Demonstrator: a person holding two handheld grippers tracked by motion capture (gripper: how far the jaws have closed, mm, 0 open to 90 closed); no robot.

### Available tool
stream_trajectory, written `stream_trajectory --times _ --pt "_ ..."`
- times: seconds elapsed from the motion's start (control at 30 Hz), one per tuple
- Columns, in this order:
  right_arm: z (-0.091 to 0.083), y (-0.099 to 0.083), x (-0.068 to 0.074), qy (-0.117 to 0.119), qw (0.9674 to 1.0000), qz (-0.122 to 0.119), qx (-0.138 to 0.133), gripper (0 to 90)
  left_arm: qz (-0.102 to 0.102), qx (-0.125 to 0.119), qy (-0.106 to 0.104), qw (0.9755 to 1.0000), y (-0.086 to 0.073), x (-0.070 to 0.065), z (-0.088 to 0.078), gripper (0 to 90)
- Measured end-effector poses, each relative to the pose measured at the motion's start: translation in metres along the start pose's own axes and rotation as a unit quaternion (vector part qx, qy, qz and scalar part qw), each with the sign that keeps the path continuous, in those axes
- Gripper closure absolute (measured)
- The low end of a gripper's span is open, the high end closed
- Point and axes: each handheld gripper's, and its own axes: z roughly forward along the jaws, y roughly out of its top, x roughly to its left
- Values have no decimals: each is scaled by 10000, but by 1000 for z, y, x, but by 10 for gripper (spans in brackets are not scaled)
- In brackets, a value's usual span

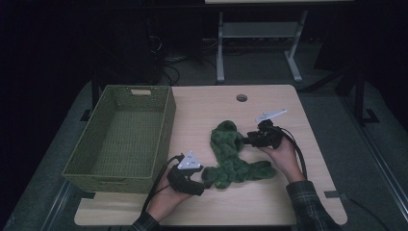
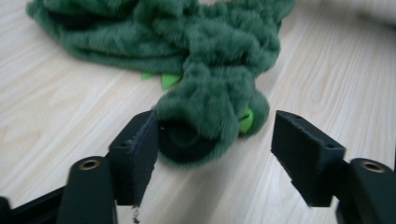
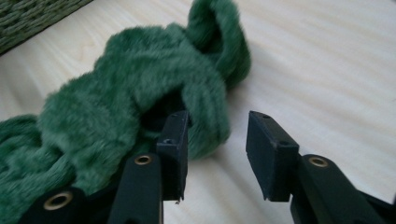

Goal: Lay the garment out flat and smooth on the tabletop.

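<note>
green plush toy (image 1: 230,155) lies mid-table, running from a looped end near the right gripper (image 1: 246,140) down to a thick end by the left gripper (image 1: 204,179). wooden table (image 1: 269,202) has bare room at the front edge, along the right side & at the back around a round cable hole (image 1: 242,97). woven basket (image 1: 120,137) takes up the left edge, its near right corner just beside the left hand (image 1: 166,192); toy & basket are apart w/ a strip of bare wood between. right hand (image 1: 284,156) sits near the table's right third, well in from the edge.

materials: toy is shaggy deep-green fur, lumpy & twisted, w/ small bright-green felt bits; basket is olive wicker, rectangular, w/ a handle slot in the far wall; tabletop is pale wood grain, rounded corners; jaws are matte black blocks.

left gripper view: jaws stand open, toy's rounded end (image 2: 210,126) between them, touching the left-hand jaw, clear gap to the other; a dark hollow & a lime tab (image 2: 246,120) show here, too small to make out from the high view. right gripper view: jaws parted, nothing between them but bare wood; left-hand jaw rests against the fur loop (image 3: 205,93), not pinching it. basket corner (image 3: 32,18) shows top left there.
</note>
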Motion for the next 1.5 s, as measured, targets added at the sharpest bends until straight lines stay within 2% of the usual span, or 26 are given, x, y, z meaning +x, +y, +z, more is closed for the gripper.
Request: stream_trajectory --times 0.13,0.27,0.37,0.47,0.5,0.6,0.67,0.83,1.03,1.13,1.23,1.33,1.4,1.5 --pt "4 -7 4 109 9998 18 171 547 175 69 72 9998 6 0 10 400" --pt "11 -13 9 211 9994 102 266 520 166 254 106 9995 6 3 20 472" --pt "19 -16 11 395 9985 180 322 521 136 445 128 9988 3 6 27 532" --pt "27 -15 14 383 9985 158 361 723 121 577 108 9982 2 9 31 652" --pt "28 -15 14 347 9987 76 357 772 122 596 101 9981 2 9 31 689" --pt "28 -13 15 263 9989 28 386 847 118 683 69 9976 1 10 32 739" --pt "27 -14 15 177 9991 -27 395 870 96 732 48 9973 2 11 32 772" --pt "23 -13 8 -92 9990 -120 411 882 73 834 13 9965 2 10 30 805" --pt "17 -10 -7 -605 9969 -125 482 889 54 928 -63 9957 1 8 27 817" --pt "15 -8 -20 -879 9953 -28 399 894 64 941 -95 9955 1 7 26 819" --pt "19 -9 -28 -1031 9936 65 449 894 59 950 -121 9954 1 6 25 819" --pt "21 -9 -29 -1020 9939 114 398 864 29 916 -136 9957 1 5 25 817" --pt "18 -8 -25 -967 9946 92 364 736 -30 879 -194 9959 0 6 24 807" --pt "8 -8 -20 -893 9958 81 188 683 -107 812 -229 9964 -1 4 22 801"
